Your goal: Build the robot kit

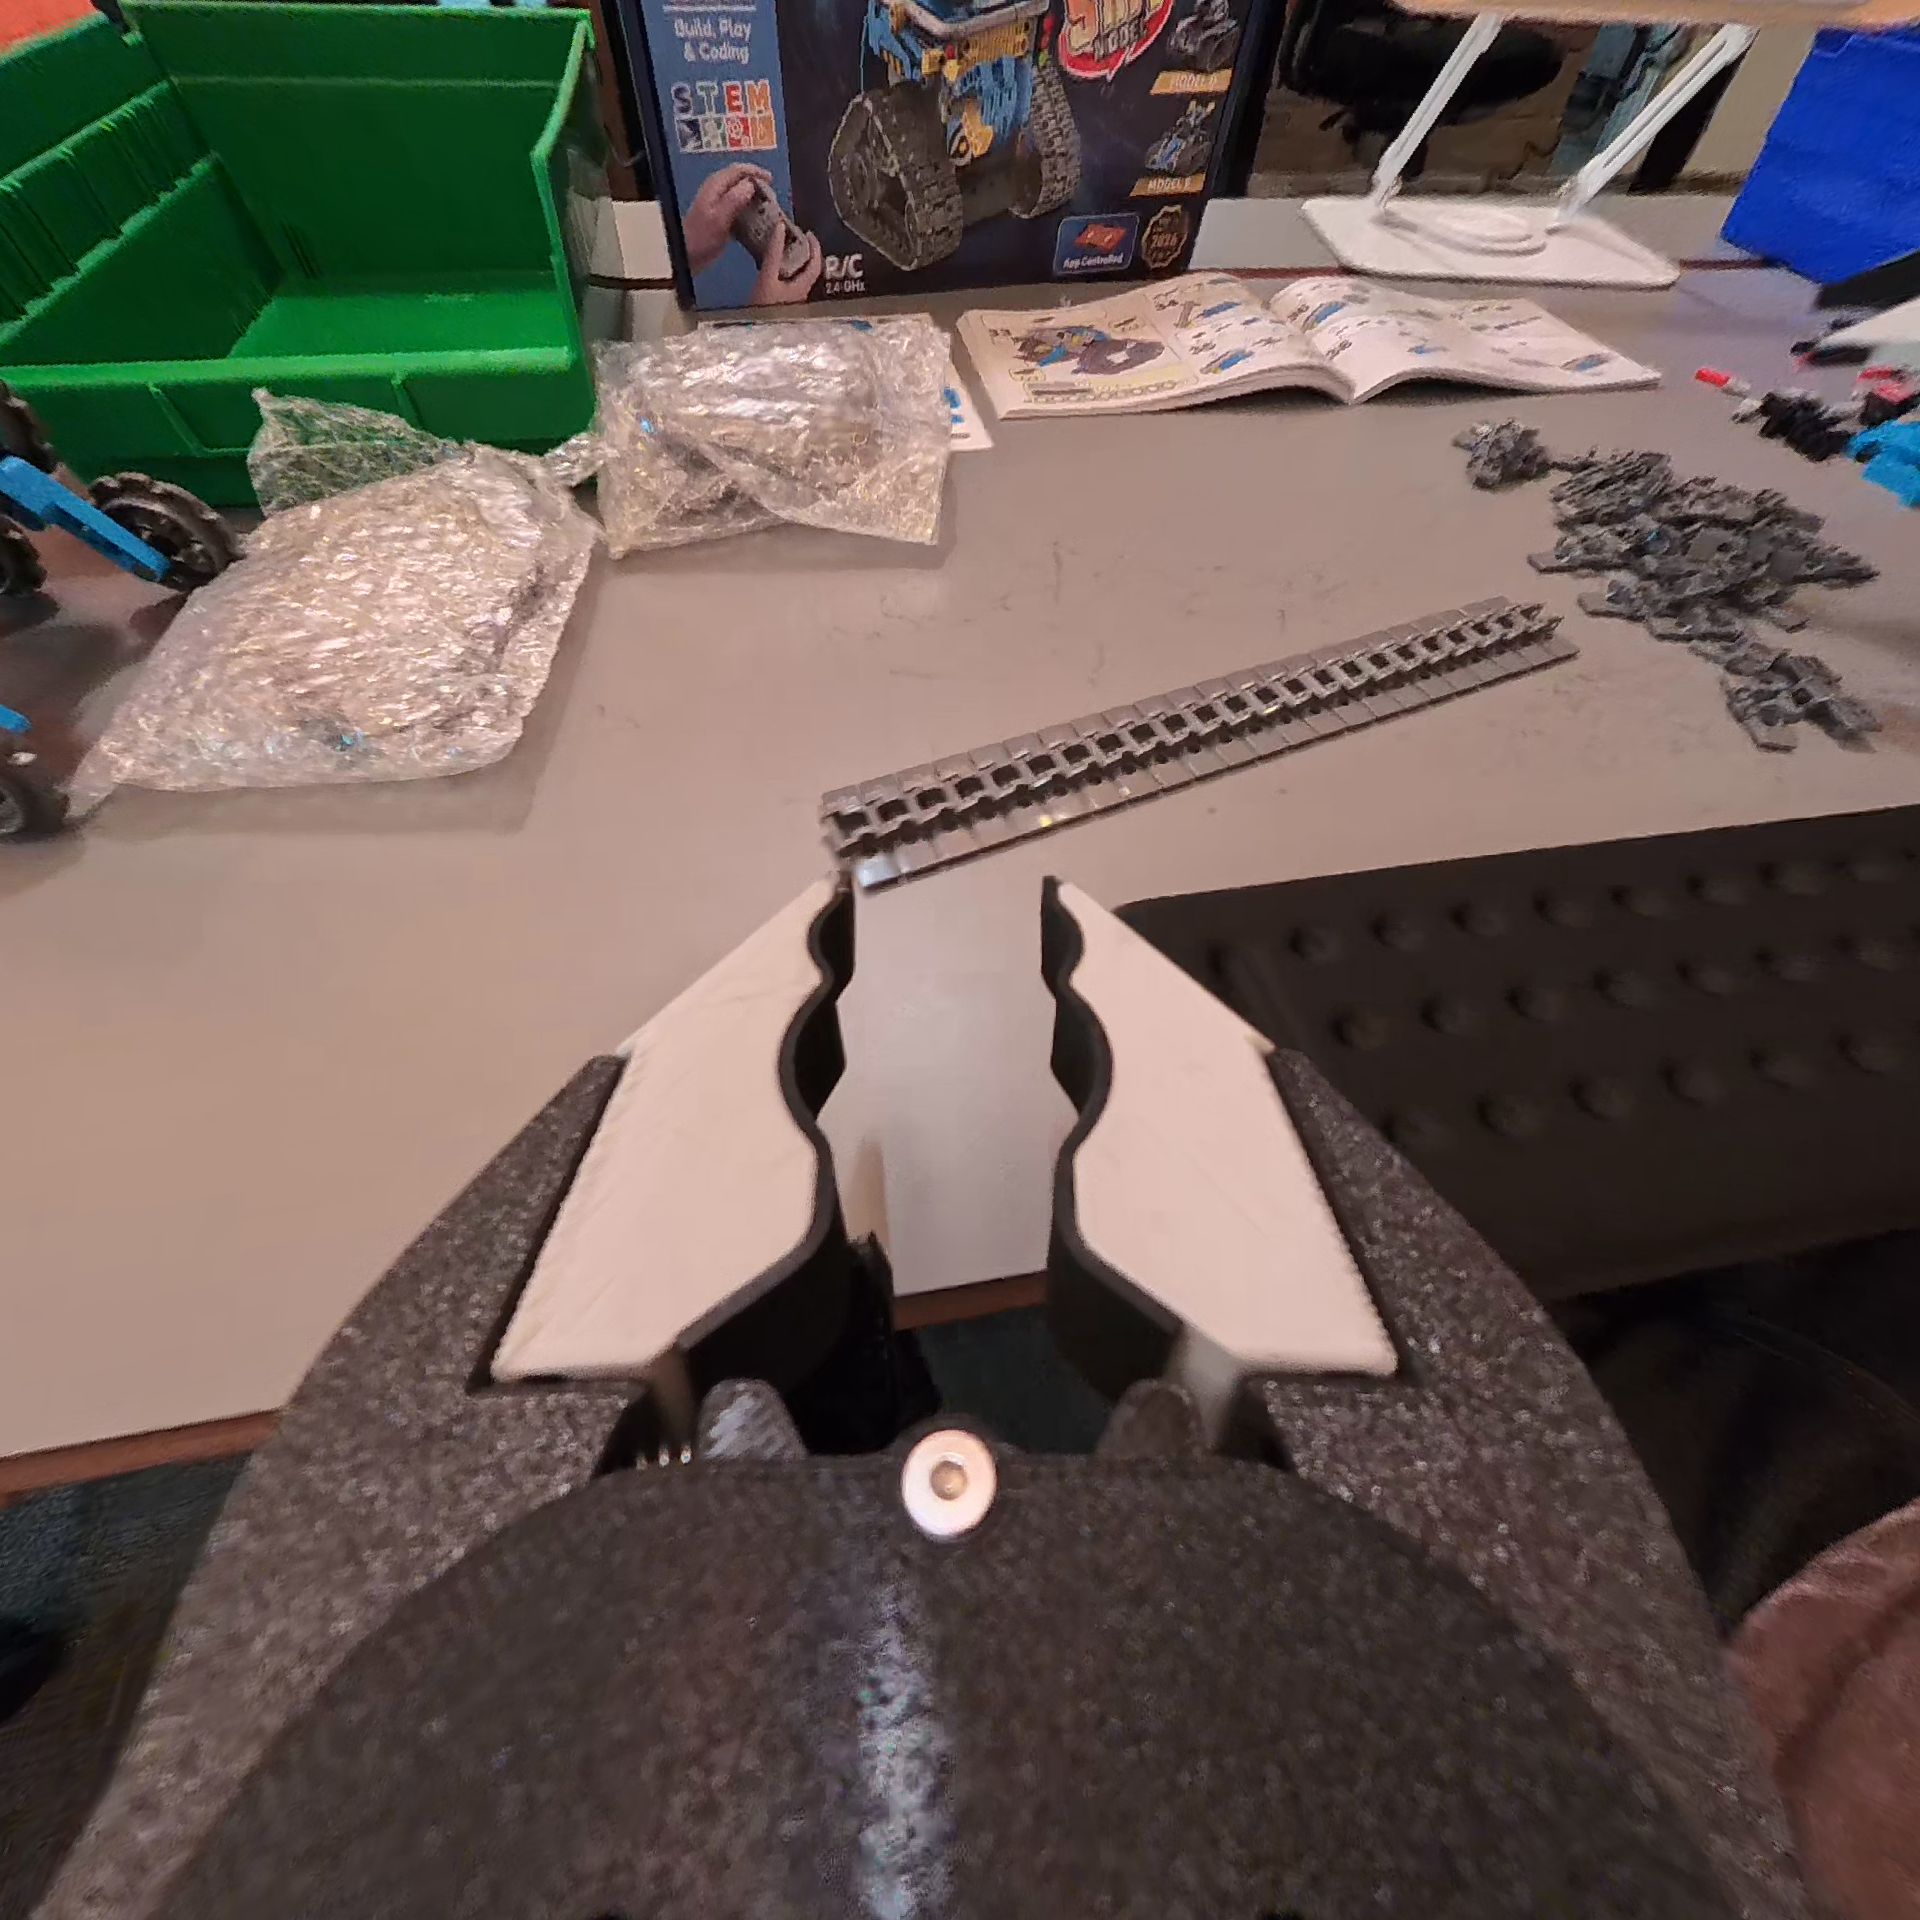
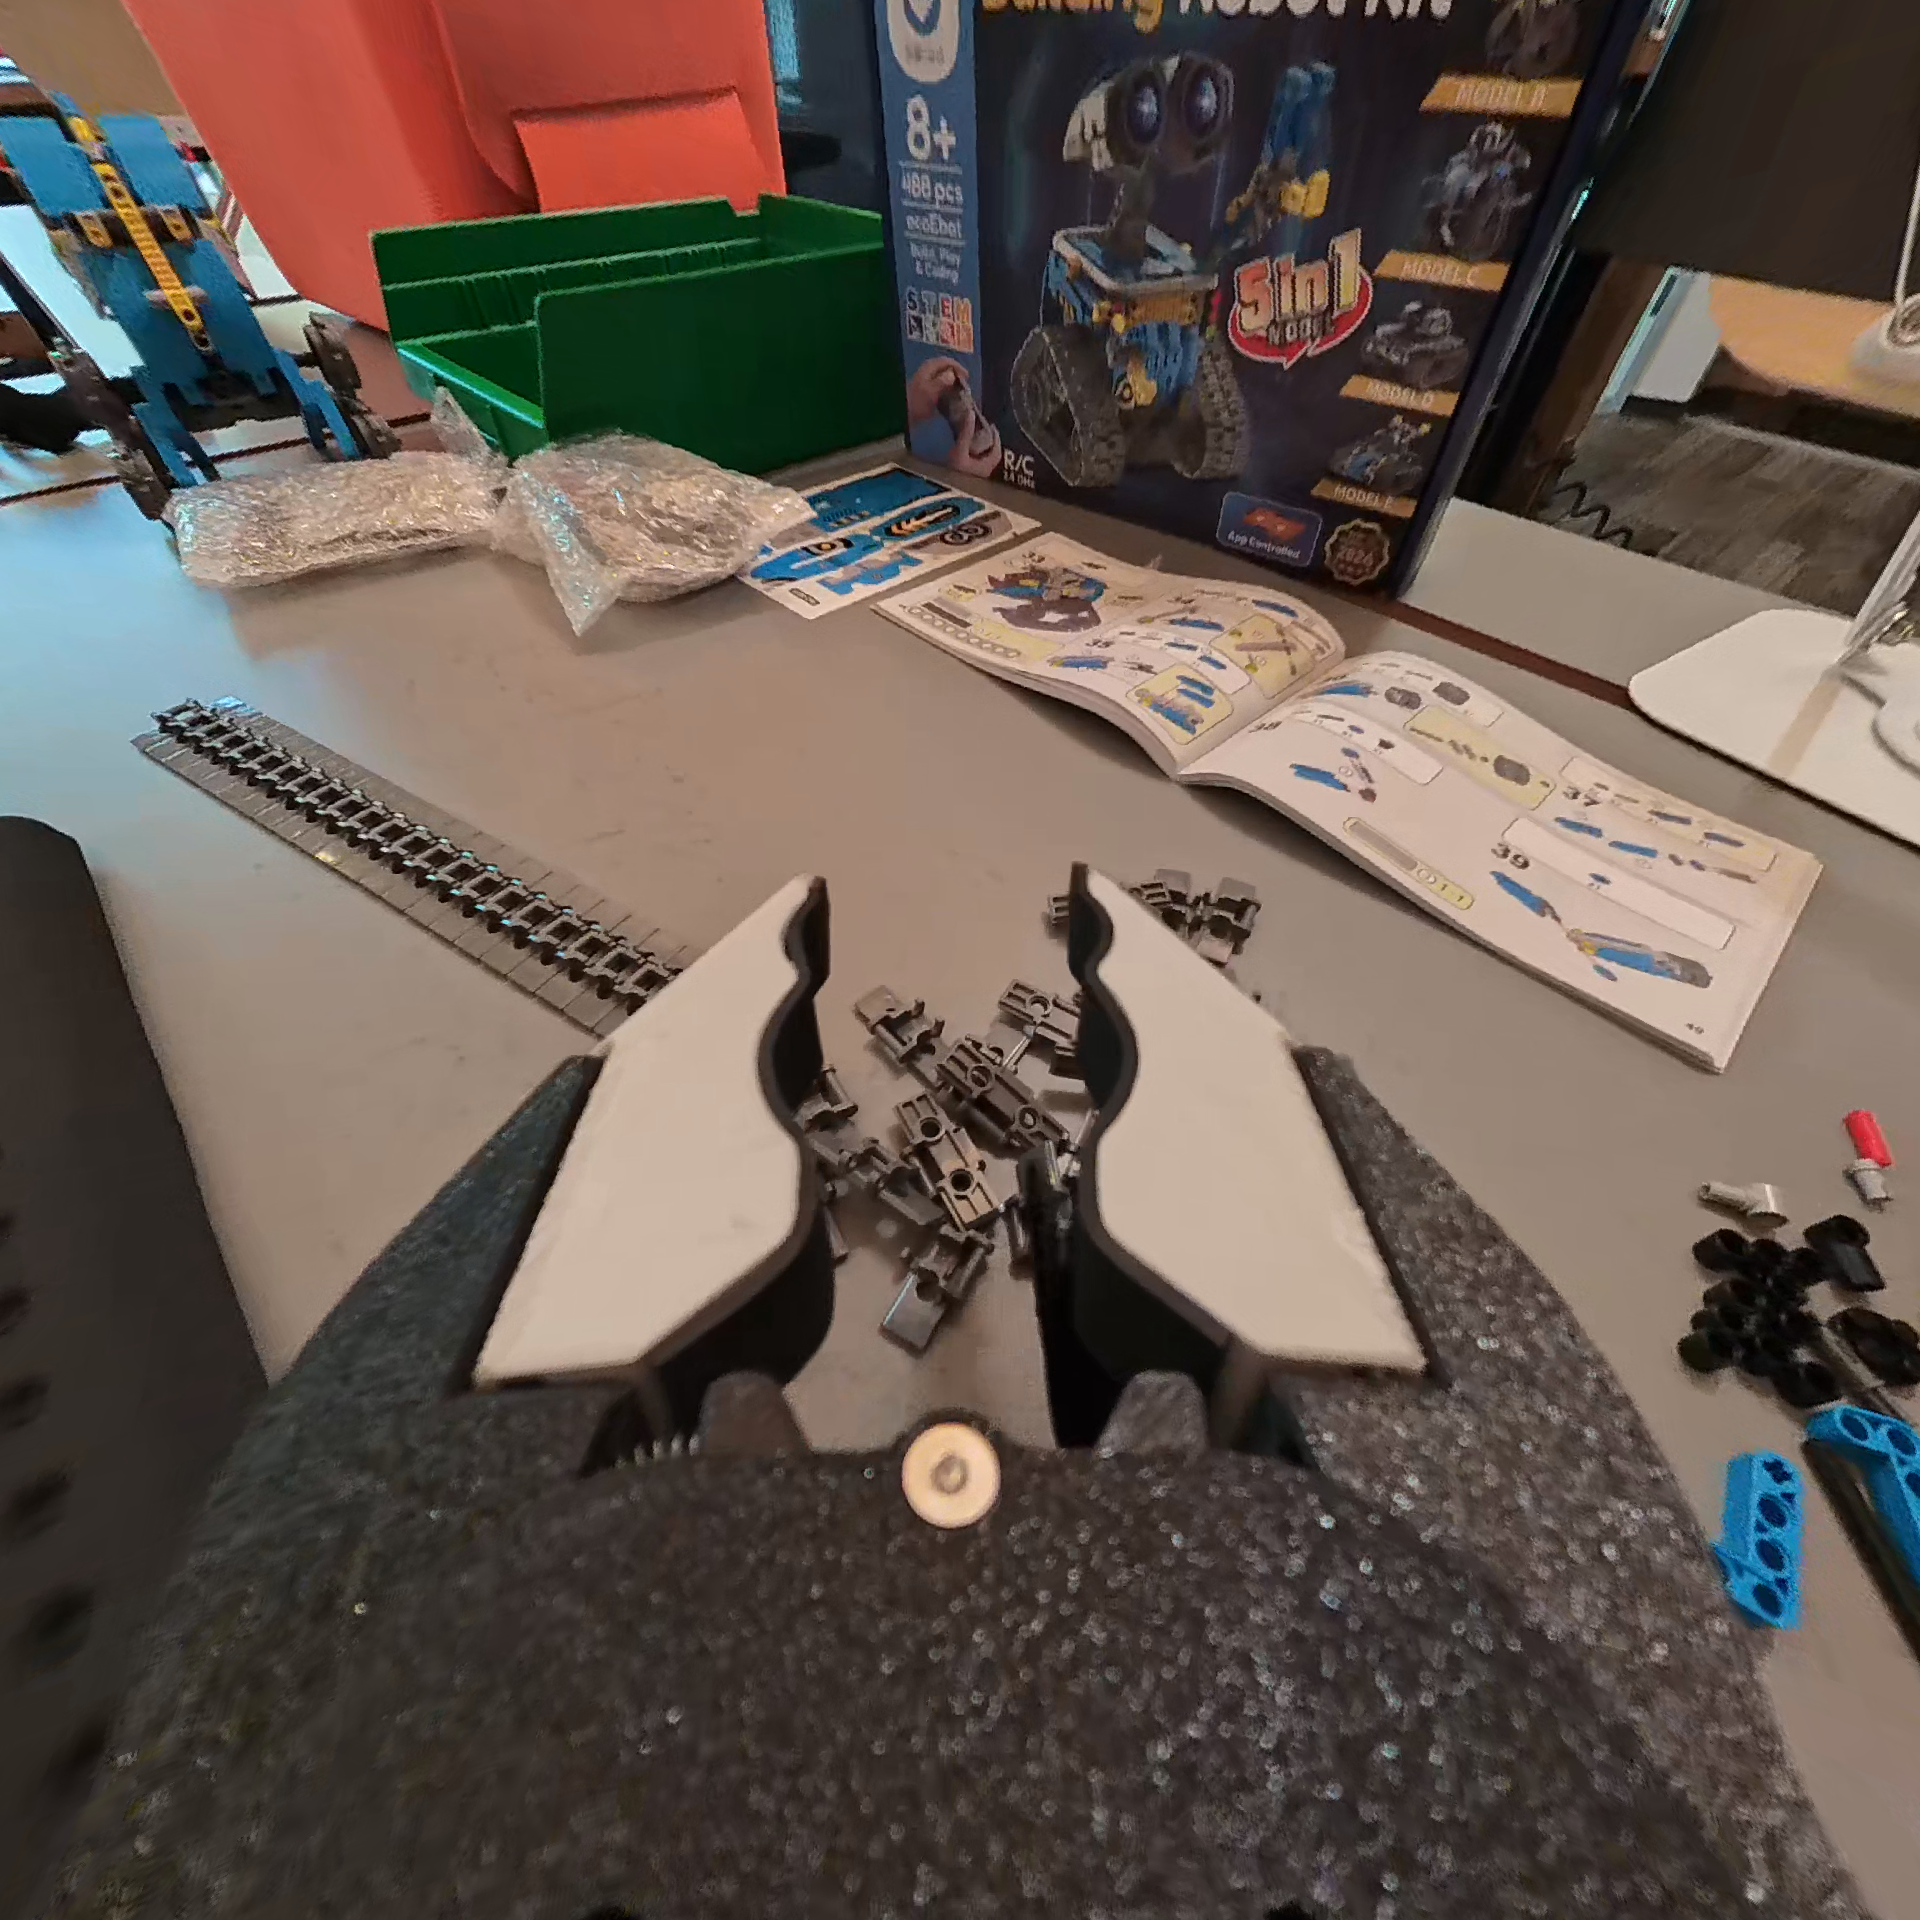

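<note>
A long grey track strip (image 1: 1195,727) of joined links lies flat on the grey table (image 1: 727,644). My left gripper (image 1: 948,888) is open and empty, its tips just short of the strip's near end. A pile of loose grey track links (image 1: 1704,561) lies to the right of the strip. In the right wrist view my right gripper (image 2: 951,883) is open and empty, low over the loose grey links (image 2: 945,1122), which lie between its fingers. The track strip (image 2: 416,862) lies to its left.
A black studded mat (image 1: 1558,1039) covers the near right table edge. Bubble-wrap bags (image 1: 353,623), a green bin (image 1: 312,229), a kit box (image 1: 935,135) and an open instruction booklet (image 2: 1351,769) lie at the back. Black, blue and red small parts (image 2: 1787,1320) lie at right. A blue model (image 2: 156,291) stands far left.
</note>
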